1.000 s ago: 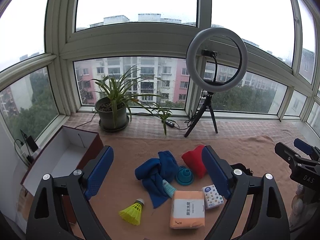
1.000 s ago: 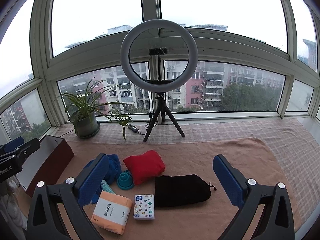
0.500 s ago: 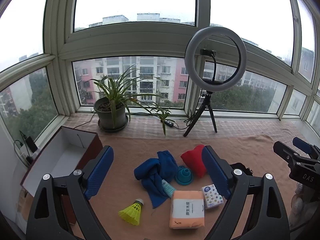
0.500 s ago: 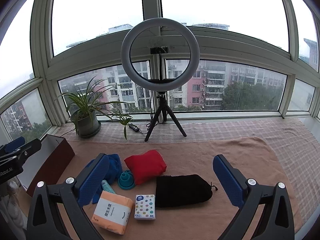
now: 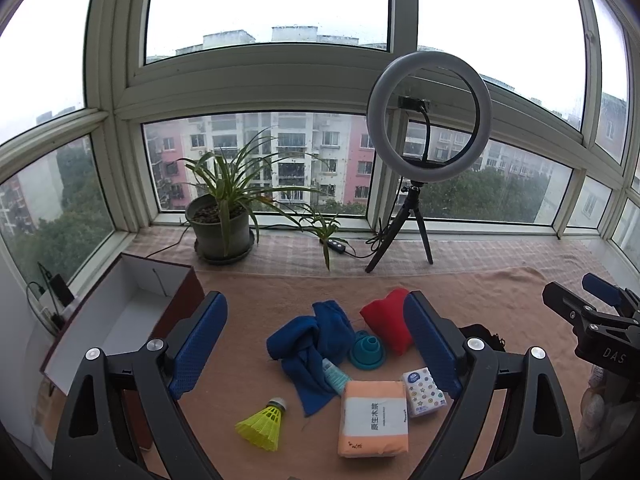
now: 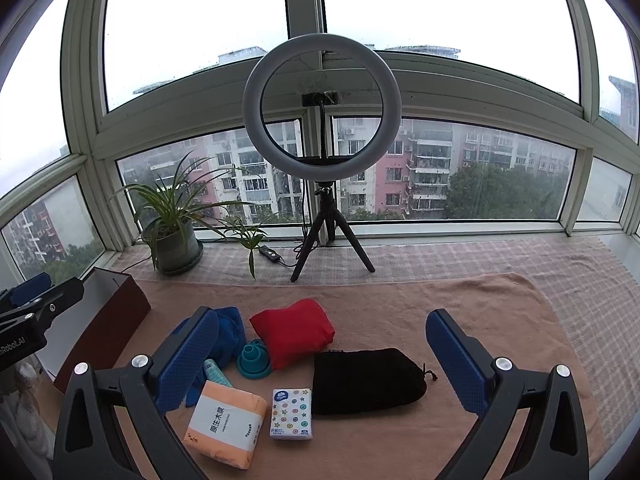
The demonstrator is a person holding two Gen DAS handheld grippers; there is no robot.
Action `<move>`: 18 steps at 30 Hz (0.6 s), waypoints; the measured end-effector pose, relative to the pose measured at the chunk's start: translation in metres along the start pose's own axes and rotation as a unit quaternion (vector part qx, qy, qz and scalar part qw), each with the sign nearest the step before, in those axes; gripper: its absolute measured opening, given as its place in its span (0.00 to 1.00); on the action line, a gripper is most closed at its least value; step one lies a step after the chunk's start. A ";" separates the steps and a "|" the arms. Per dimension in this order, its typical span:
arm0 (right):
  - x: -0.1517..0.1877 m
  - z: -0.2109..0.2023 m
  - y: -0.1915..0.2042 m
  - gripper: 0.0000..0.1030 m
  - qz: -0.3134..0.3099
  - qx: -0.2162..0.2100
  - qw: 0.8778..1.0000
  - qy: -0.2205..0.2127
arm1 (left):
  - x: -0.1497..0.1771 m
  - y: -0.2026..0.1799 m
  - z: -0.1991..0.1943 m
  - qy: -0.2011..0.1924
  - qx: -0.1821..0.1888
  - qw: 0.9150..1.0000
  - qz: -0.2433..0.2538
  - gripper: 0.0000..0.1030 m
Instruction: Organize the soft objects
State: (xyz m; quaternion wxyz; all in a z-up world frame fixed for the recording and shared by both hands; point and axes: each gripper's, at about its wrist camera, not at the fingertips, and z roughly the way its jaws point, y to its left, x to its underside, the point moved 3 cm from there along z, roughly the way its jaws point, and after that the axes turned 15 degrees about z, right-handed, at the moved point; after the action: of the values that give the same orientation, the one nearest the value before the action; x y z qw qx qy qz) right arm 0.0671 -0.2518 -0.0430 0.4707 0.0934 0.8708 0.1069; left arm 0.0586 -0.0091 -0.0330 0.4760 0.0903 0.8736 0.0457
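The blue towel [image 5: 310, 344], red pouch [image 6: 295, 330] and black drawstring bag [image 6: 366, 380] lay clustered beside the open box [image 5: 120, 312], presumably their destination, while both grippers' jaws hung spread, empty.

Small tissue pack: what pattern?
White tissue pack with coloured dots and stars, blue logo on top. Clearest in the right wrist view.

From the left wrist, we see the black pouch [image 5: 478, 330] mostly hidden behind the left tool's finger [image 5: 430, 344]. From the right wrist, we find the blue towel [image 6: 232, 330] half covered and the box [image 6: 116, 308] partly blocked.
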 end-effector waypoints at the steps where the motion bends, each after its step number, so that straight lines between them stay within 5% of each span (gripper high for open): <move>1: 0.001 0.000 0.000 0.99 0.000 0.000 1.000 0.001 | 0.000 0.000 0.000 0.001 0.000 1.000 0.000 0.87; 18: 0.009 0.014 -0.004 0.99 0.010 -0.018 0.999 0.036 | 0.015 0.012 0.010 0.022 0.006 1.000 -0.008 0.87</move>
State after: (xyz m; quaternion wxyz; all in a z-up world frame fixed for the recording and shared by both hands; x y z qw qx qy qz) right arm 0.0741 -0.2523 -0.0585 0.4392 0.0899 0.8842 0.1310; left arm 0.0605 0.0051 -0.0485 0.4567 0.0852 0.8847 0.0388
